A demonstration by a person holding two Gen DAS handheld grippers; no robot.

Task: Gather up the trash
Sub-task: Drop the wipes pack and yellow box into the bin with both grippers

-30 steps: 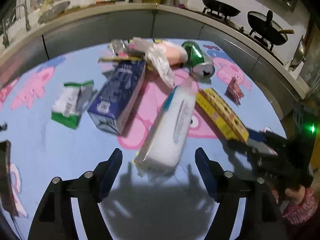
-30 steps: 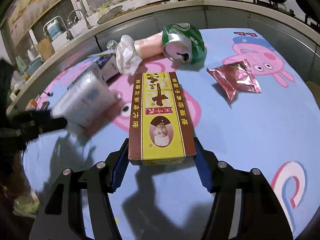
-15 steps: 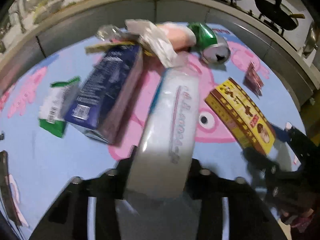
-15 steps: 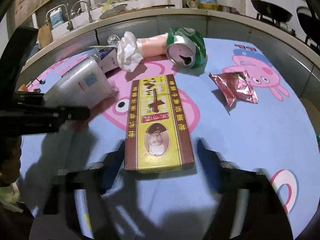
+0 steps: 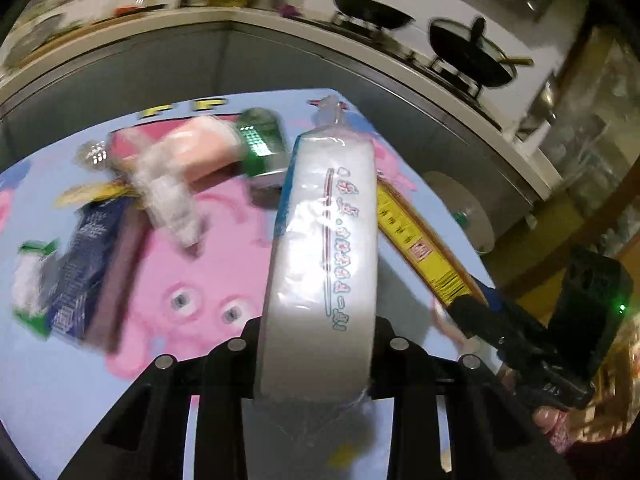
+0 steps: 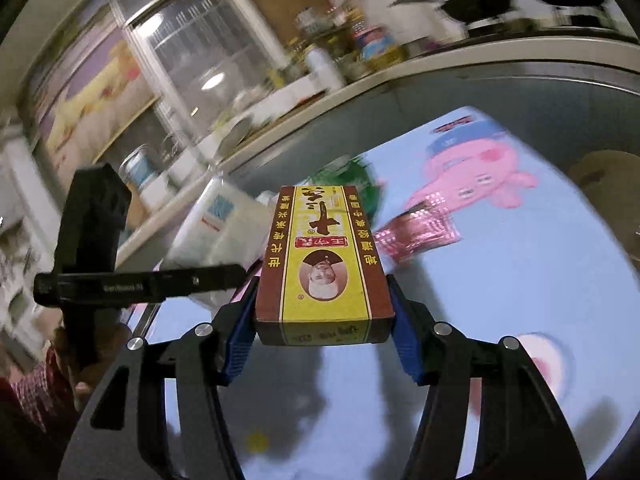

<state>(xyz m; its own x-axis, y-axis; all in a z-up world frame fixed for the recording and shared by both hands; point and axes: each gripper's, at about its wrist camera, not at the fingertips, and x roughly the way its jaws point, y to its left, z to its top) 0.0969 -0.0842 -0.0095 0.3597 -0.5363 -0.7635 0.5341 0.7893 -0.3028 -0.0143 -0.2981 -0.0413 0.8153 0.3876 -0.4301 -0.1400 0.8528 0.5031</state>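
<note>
A white tissue pack (image 5: pixel 320 264) juts lengthwise away from the left gripper (image 5: pixel 316 344), its fingers clamped on the pack's near end, its crimped far tip raised above the counter (image 5: pixel 48 376). The right gripper (image 6: pixel 324 344) likewise grips a yellow-and-brown box (image 6: pixel 324 256) by its near end, long axis pointing away toward the far edge, lifted clear of the surface. Below and left of the pack lie a blue carton (image 5: pixel 84 264), a green-and-white wrapper (image 5: pixel 28 280), a crumpled plastic bag (image 5: pixel 168 188) and a green can (image 5: pixel 262 142), blurred. A pink foil packet (image 6: pixel 416 232) lies right of the box. The pack is clear-wrapped with blue edging and a printed line; the box bears a portrait and red seal. Woks (image 5: pixel 470 54) stand on the far stove.
</note>
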